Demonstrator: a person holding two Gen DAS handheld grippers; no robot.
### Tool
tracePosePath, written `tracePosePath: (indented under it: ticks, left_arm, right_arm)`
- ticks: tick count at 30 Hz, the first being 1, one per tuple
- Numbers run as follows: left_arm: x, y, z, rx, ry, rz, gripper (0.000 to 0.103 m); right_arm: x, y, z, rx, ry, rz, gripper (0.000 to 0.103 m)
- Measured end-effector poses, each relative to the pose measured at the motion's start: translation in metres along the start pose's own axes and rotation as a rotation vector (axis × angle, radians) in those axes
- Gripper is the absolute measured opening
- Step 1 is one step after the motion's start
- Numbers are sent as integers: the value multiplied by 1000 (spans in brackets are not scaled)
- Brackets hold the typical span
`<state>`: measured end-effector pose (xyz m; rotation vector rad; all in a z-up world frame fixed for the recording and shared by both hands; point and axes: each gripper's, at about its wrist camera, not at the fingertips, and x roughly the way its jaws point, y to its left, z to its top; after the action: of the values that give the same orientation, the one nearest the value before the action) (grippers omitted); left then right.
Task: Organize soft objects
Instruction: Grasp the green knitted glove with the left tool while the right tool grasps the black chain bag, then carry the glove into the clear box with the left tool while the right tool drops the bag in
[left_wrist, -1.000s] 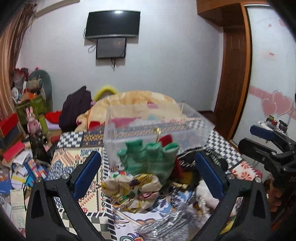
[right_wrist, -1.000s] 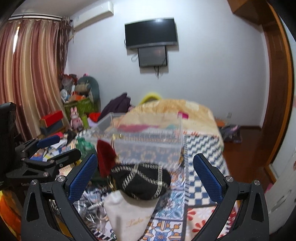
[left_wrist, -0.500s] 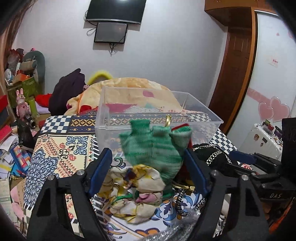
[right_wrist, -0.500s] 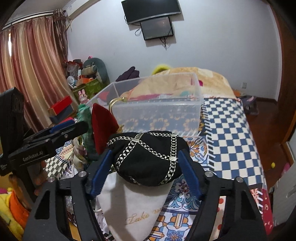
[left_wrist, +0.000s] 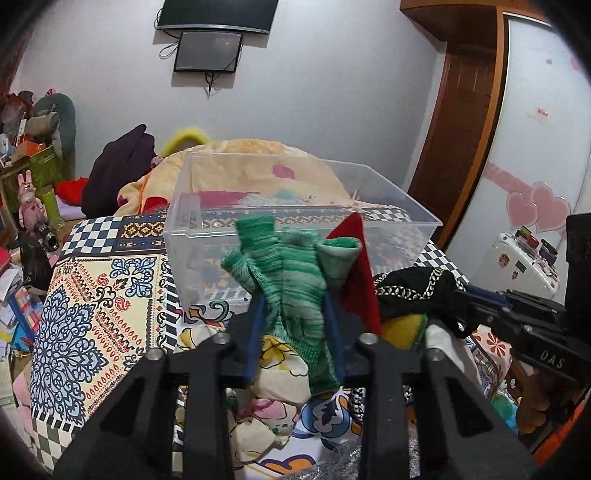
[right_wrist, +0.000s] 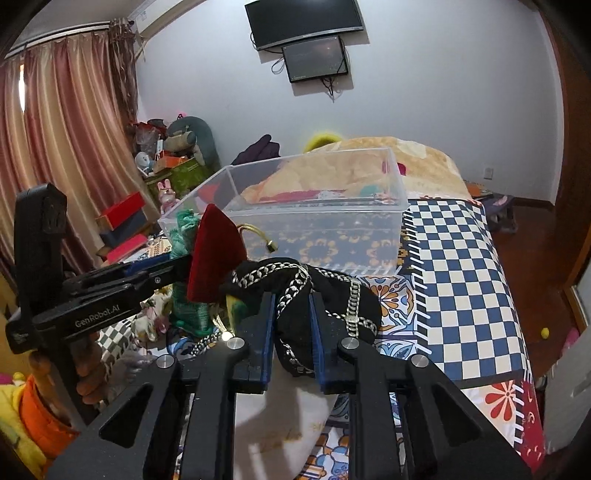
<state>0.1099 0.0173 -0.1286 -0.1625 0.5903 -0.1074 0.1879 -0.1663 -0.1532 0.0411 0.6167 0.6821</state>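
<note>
My left gripper (left_wrist: 293, 308) is shut on a green knitted glove (left_wrist: 291, 266) whose fingers stick up in front of the clear plastic box (left_wrist: 306, 210). My right gripper (right_wrist: 292, 299) is shut on a black cap with silver chain trim (right_wrist: 317, 288), just before the same box (right_wrist: 321, 221). A red cloth (right_wrist: 214, 254) stands between the two held items and also shows in the left wrist view (left_wrist: 360, 266). The left gripper's body (right_wrist: 110, 291) shows at the left of the right wrist view, and the black cap (left_wrist: 417, 291) shows in the left wrist view.
A floral cloth (left_wrist: 273, 387) and a white pouch (right_wrist: 291, 424) lie under the grippers on the patterned bed cover (left_wrist: 92, 295). A folded orange blanket (right_wrist: 406, 162) lies behind the box. Clutter and toys (right_wrist: 173, 162) stand at the left by the curtain.
Both grippers have moved in and closed: the left one on the green glove, the right one on the black cap. Both items now sit a little higher and closer to the box.
</note>
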Motion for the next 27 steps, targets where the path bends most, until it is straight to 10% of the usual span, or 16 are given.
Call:
tracePosePath:
  ticks: [6,27]
  left_arm:
    - [-13,3,-2,-8,-25,-1,13]
    - [-65,0,64,25,-214,-14,13]
  right_arm:
    - [-6,2,2,-15,-43,-15,14]
    - [-39,10,60,-77,-262,-56,14]
